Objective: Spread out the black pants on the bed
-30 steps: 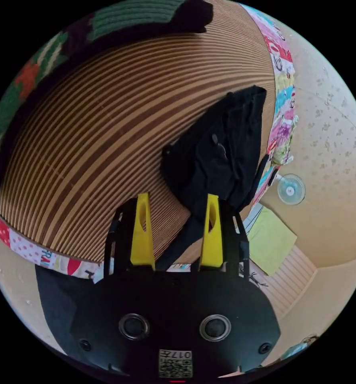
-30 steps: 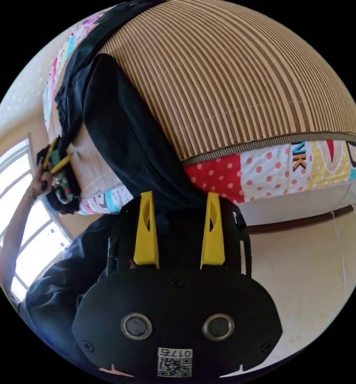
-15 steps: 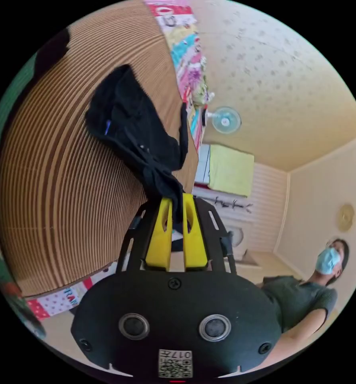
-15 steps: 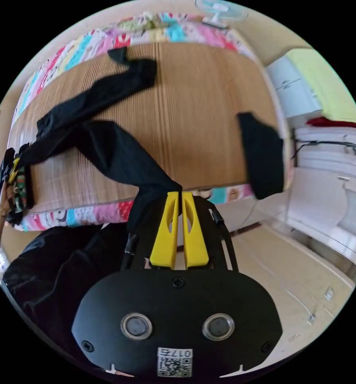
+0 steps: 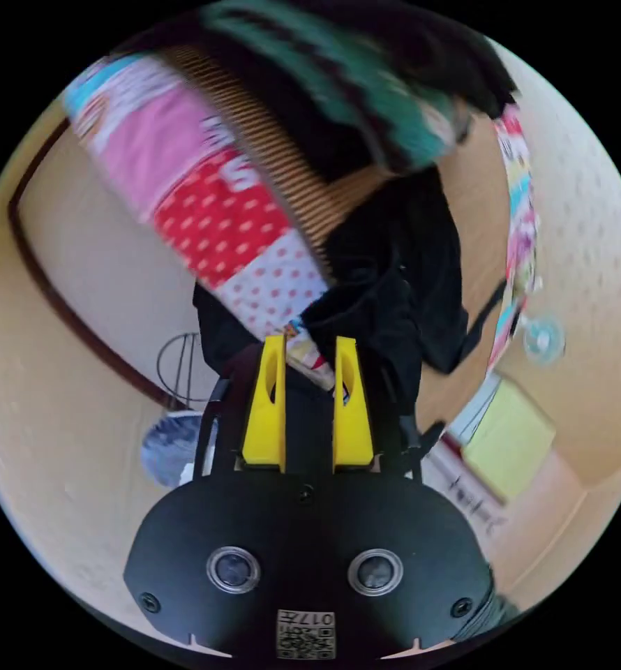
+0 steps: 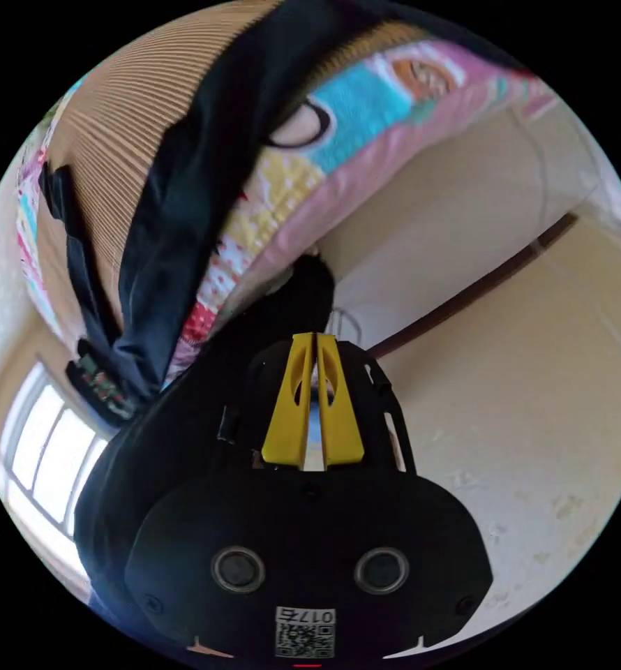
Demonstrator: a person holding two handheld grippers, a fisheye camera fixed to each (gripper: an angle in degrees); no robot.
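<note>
The black pants (image 6: 178, 195) are seen draped lengthwise over the bamboo mat (image 6: 115, 118) and down the bed's patchwork edge (image 6: 366, 118), ahead of both grippers. The right gripper (image 6: 315, 340) is pinched narrow, black cloth apparently caught at its tips. The left gripper (image 5: 310, 343) is held slightly apart, nothing visibly clamped, at the bed's edge above the pale floor (image 5: 59, 391).

Small fan (image 5: 542, 340) nr yellow-green cloth (image 5: 509, 447) — bright window (image 6: 42, 447), wire stand (image 5: 179, 370) on floor.
</note>
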